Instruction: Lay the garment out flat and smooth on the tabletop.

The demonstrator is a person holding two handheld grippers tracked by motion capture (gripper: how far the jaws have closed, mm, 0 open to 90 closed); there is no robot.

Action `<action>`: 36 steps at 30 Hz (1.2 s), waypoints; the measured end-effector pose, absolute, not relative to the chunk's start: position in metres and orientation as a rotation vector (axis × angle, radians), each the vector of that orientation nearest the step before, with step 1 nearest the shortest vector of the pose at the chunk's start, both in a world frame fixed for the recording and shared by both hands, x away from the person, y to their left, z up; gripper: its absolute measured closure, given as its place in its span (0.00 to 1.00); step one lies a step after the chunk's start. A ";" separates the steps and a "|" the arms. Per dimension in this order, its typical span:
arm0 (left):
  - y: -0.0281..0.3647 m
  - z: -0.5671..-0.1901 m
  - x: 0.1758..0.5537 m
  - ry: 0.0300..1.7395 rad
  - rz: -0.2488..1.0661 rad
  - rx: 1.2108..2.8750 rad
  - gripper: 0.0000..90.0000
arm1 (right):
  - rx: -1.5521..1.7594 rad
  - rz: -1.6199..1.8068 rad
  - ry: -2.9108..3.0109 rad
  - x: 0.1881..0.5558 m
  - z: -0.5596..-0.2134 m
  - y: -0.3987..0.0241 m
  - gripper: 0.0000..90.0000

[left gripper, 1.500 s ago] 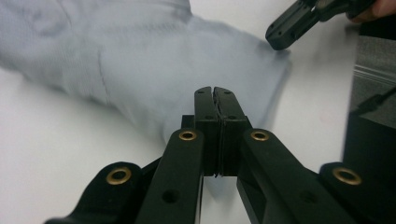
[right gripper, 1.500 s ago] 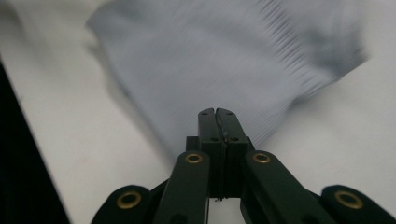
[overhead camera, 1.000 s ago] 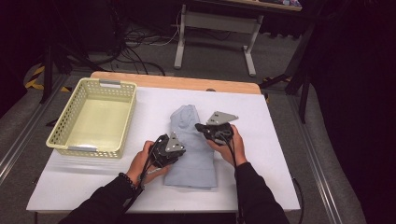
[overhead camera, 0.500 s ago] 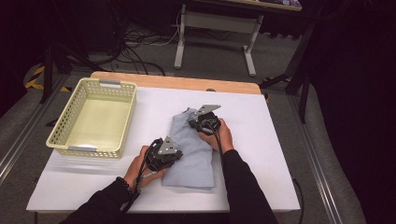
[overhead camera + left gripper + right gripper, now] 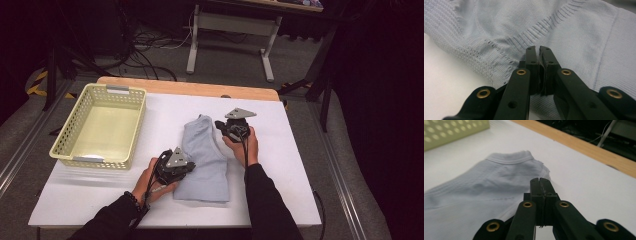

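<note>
A pale blue knit garment (image 5: pixel 206 162) lies folded in a narrow strip in the middle of the white table (image 5: pixel 295 165). My left gripper (image 5: pixel 192 168) rests on its near left edge with the jaws shut. In the left gripper view the fingertips (image 5: pixel 531 53) lie on the ribbed knit (image 5: pixel 586 37), and I cannot tell whether cloth is pinched. My right gripper (image 5: pixel 220 124) sits at the garment's far right edge, shut. In the right gripper view its tips (image 5: pixel 539 180) point at the collar end of the garment (image 5: pixel 474 192), with nothing seen between them.
A pale yellow perforated basket (image 5: pixel 120 90) stands at the far left of the table, and its wall (image 5: pixel 449 130) shows in the right gripper view. A wooden strip (image 5: pixel 200 89) runs along the table's far edge. Desk legs and cables lie on the floor beyond.
My right gripper swung left over the garment's top, then came back to its far right edge. My left gripper stayed at the near left edge.
</note>
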State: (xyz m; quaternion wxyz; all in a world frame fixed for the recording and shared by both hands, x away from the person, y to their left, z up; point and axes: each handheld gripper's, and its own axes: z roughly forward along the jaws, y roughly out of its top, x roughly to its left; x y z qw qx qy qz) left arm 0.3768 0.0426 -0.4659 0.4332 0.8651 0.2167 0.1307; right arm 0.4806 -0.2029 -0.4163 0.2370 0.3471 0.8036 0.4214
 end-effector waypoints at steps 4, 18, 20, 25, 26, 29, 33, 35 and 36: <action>0.043 -0.466 0.377 0.539 0.324 2.156 0.96 | 0.883 1.207 2.197 0.447 -0.406 -0.201 0.99; 0.042 -0.466 0.375 0.542 0.338 2.154 0.96 | 0.748 0.982 2.321 0.388 -0.448 -0.188 1.00; 0.042 -0.466 0.374 0.535 0.346 2.156 0.96 | 0.759 0.966 2.319 0.386 -0.451 -0.194 1.00; 0.041 -0.466 0.373 0.526 0.367 2.160 0.96 | 0.784 0.959 2.304 0.375 -0.451 -0.208 1.00; 0.041 -0.466 0.373 0.526 0.363 2.159 0.96 | 0.787 0.956 2.299 0.373 -0.450 -0.209 1.00; 0.041 -0.466 0.373 0.526 0.365 2.160 0.96 | 0.804 0.951 2.290 0.367 -0.448 -0.216 1.00; 0.042 -0.466 0.372 0.528 0.370 2.157 0.96 | 0.848 0.885 2.283 0.361 -0.449 -0.230 1.00; 0.042 -0.466 0.372 0.528 0.373 2.157 0.96 | 0.872 0.853 2.280 0.358 -0.452 -0.239 0.99; 0.042 -0.466 0.372 0.529 0.372 2.157 0.96 | 0.905 0.904 2.284 0.357 -0.452 -0.245 0.99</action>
